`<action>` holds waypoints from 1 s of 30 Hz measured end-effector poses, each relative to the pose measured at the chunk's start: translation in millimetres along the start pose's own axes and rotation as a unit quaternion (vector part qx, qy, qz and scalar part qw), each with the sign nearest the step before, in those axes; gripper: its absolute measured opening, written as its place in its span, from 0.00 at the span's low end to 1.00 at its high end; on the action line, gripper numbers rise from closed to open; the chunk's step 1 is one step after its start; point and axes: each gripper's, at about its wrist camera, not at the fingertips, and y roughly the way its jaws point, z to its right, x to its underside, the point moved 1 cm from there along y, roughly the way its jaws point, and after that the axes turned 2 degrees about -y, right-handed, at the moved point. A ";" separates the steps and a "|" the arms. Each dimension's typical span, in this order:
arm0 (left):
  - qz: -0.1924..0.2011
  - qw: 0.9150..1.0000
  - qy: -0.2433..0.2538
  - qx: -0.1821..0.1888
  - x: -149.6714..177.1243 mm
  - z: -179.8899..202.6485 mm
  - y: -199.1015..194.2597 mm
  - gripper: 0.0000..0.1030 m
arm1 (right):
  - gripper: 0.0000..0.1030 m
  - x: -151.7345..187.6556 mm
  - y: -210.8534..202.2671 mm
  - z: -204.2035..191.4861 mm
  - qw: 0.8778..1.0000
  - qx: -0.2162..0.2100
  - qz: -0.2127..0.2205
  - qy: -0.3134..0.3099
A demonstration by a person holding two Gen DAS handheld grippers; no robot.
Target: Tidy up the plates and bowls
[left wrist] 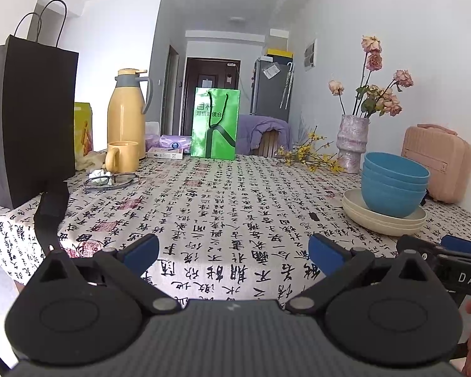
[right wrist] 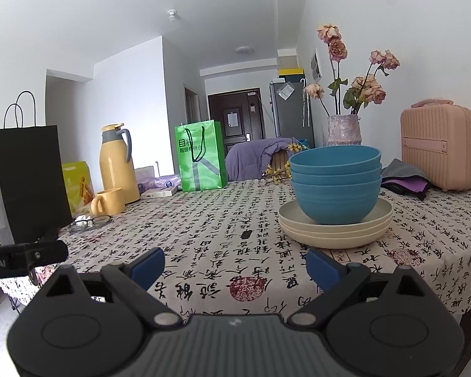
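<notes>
The counter (right wrist: pixel 204 220), draped in a calligraphy-printed cloth, was seen carrying three stacked cream plates (right wrist: pixel 334 231) at its right side, with three nested blue bowls (right wrist: pixel 335 185) set on them. The left gripper (left wrist: pixel 234 253) and right gripper (right wrist: pixel 235 265) were held released and empty, near the stack.

Left tongs (left wrist: pixel 234 251) gape wide, empty; right tongs (right wrist: pixel 235 265) likewise, level alongside.

Matt plastic-looking bowls (right wrist: pixel 335 185) and plates (right wrist: pixel 334 229) rest on printed cloth (right wrist: pixel 204 235).
</notes>
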 end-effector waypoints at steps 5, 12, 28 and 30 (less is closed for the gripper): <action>0.001 1.000 -0.001 0.000 -0.1 -0.3 -0.1 1.00 | 0.94 0.4 -0.1 -0.4 1.000 0.000 -0.001 0.000; 0.004 1.000 -0.001 -0.002 -0.3 -1.7 -0.6 1.00 | 0.94 0.6 0.6 -0.7 1.000 -0.001 -0.002 -0.002; 0.005 1.000 0.002 -0.003 -0.9 -1.1 -2.2 1.00 | 0.94 1.8 0.9 -0.4 1.000 0.000 -0.005 -0.004; 0.006 1.000 0.003 -0.003 -1.2 -1.0 -2.8 1.00 | 0.94 1.9 1.0 -0.3 1.000 0.000 -0.005 -0.004</action>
